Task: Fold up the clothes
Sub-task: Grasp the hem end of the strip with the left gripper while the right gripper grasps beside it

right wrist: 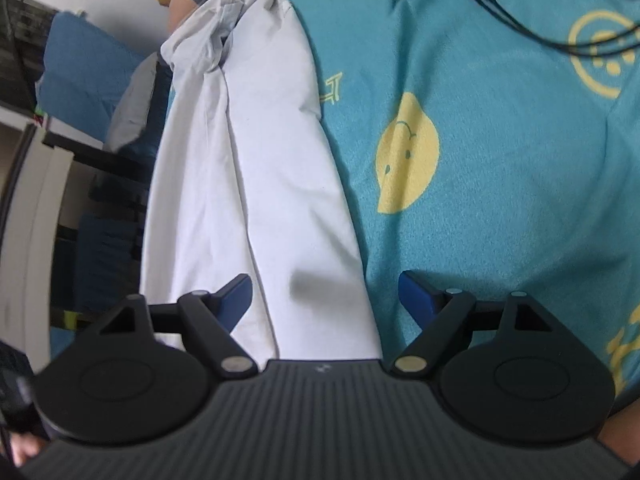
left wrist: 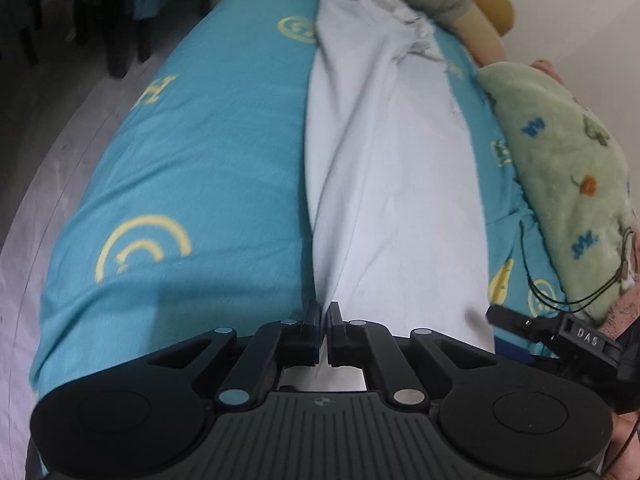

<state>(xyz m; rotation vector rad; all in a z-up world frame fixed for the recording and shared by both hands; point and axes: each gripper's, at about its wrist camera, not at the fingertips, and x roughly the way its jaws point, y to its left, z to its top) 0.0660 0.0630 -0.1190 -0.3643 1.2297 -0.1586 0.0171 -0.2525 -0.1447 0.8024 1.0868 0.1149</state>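
A long white garment (left wrist: 384, 168) lies stretched lengthwise on a teal bedsheet (left wrist: 208, 152) with yellow prints. My left gripper (left wrist: 324, 312) is shut on the garment's near left edge. In the right wrist view the same white garment (right wrist: 256, 168) runs away from me in long folds, bunched at its far end. My right gripper (right wrist: 325, 292) is open, its blue pads (right wrist: 236, 294) apart on either side of the garment's near end, low over the cloth. The right gripper also shows in the left wrist view (left wrist: 520, 320) at the right edge.
A green patterned blanket (left wrist: 560, 168) lies along the bed's right side with a thin black cable (left wrist: 560, 300) by it. A person's arm (left wrist: 448, 4) rests at the far end. The cable lies on the teal bedsheet (right wrist: 500, 152) too (right wrist: 520, 28). Floor and dark furniture (left wrist: 80, 12) lie left.
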